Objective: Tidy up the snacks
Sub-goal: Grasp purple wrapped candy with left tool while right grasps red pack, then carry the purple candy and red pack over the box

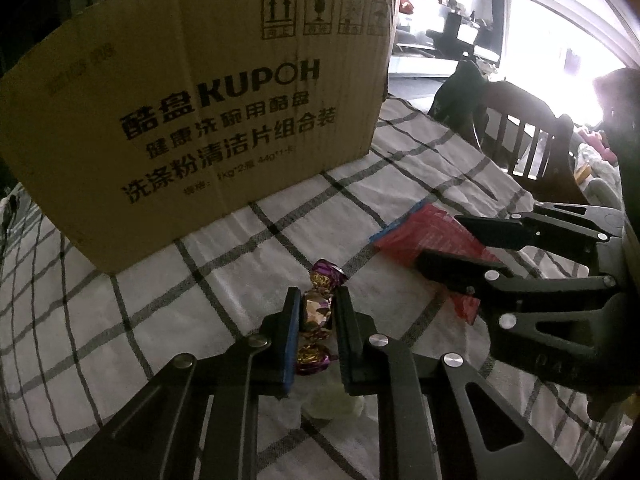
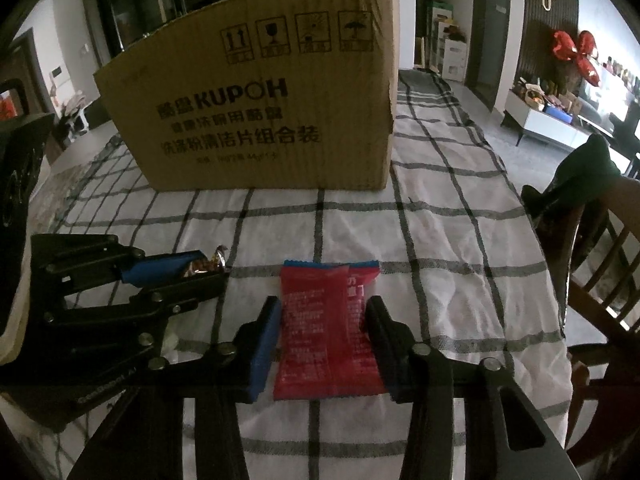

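A purple and gold wrapped candy (image 1: 317, 316) lies on the checked tablecloth (image 1: 160, 320) between the fingers of my left gripper (image 1: 316, 300), which press its sides. It also shows in the right wrist view (image 2: 206, 265) inside the left gripper (image 2: 212, 270). A red snack packet with a blue top edge (image 2: 326, 330) lies flat between the fingers of my right gripper (image 2: 322, 312), which touch its two sides. In the left wrist view the packet (image 1: 424, 236) sits in the right gripper (image 1: 440, 240). A brown KUPOH cardboard box (image 2: 276, 112) stands behind both.
The box (image 1: 192, 112) stands upright on the far part of the table. A small pale lump (image 1: 332, 404) lies under the left gripper. A wooden chair (image 2: 600, 280) with dark cloth over it stands at the table's right edge.
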`<state>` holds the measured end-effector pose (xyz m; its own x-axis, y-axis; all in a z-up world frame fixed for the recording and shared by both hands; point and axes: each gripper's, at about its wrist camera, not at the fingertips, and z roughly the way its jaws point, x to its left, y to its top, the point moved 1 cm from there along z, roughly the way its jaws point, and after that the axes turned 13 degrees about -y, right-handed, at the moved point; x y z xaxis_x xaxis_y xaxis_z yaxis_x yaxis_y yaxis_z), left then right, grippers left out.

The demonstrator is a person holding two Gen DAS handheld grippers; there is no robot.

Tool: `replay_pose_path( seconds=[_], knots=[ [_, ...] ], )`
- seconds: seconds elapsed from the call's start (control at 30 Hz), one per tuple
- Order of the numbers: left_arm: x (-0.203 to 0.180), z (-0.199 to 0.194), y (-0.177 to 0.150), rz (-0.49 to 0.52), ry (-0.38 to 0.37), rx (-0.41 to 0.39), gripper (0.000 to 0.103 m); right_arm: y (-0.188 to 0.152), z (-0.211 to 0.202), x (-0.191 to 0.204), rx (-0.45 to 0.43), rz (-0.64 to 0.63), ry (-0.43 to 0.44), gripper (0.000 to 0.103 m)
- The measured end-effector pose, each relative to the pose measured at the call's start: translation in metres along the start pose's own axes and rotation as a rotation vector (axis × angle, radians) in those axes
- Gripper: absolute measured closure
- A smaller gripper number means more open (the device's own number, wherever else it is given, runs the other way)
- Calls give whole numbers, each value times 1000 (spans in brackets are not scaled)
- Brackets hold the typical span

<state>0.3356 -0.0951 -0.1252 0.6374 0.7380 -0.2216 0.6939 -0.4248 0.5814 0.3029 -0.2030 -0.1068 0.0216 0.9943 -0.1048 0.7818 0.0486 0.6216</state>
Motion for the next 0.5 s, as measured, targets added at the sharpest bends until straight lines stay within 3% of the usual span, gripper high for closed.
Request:
replay_pose_path(
  seconds=[0.2, 0.5],
  knots=[
    [-2, -10, 1, -13, 12, -28, 86, 1, -2, -2, -14, 16, 9, 73],
    [-9, -44, 4, -37, 35, -97, 86, 8, -24, -3, -65, 43, 29, 73]
  ],
)
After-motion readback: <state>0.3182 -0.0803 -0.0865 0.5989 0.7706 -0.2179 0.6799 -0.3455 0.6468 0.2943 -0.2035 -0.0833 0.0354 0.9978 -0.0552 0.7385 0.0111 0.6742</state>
